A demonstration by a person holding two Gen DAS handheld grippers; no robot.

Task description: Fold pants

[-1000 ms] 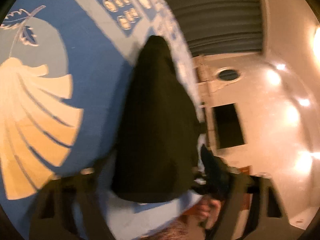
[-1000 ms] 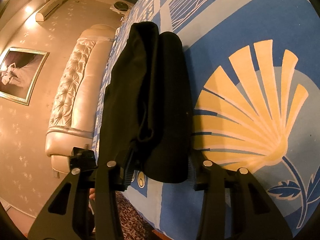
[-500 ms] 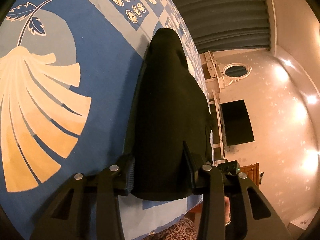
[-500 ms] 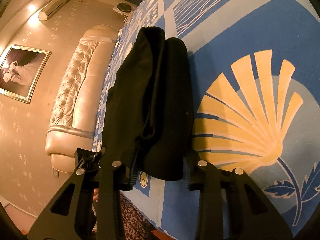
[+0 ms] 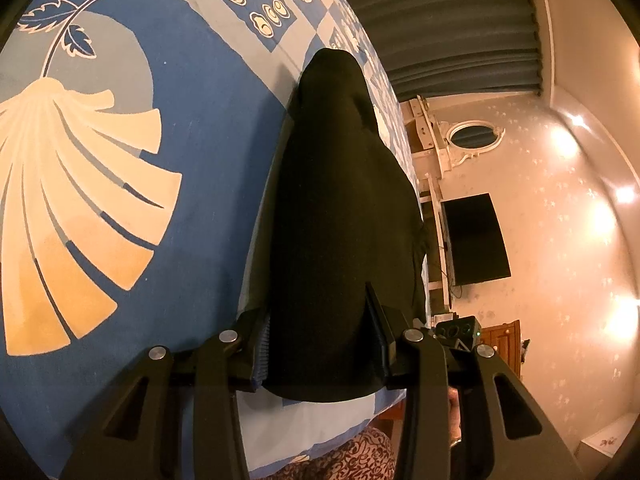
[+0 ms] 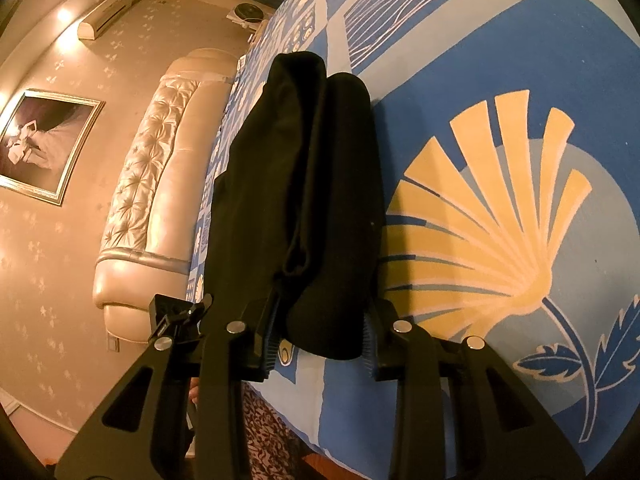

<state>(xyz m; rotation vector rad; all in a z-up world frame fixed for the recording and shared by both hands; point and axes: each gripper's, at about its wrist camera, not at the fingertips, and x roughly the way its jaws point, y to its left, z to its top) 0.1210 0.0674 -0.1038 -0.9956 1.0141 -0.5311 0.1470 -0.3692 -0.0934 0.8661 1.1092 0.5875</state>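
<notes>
Black pants (image 5: 340, 220) on the blue bedspread (image 5: 192, 128), long axis running toward 12 o'clock from both tongs; left gripper (image 5: 322, 344) and right gripper (image 6: 318, 332) having just closed, each clenches a near-end corner, equally near.

Black pants (image 5: 340, 216) on blue bedspread (image 5: 208, 128) w/ cream-yellow fan motifs.

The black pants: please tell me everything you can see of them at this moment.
The black pants are plain, dark, soft cloth, folded lengthwise into a long narrow bundle. They lie flat on the blue patterned bedspread, near the bed's edge. In the right wrist view two layers show side by side. The left gripper and the right gripper each have their jaws closed on the near end.
</notes>
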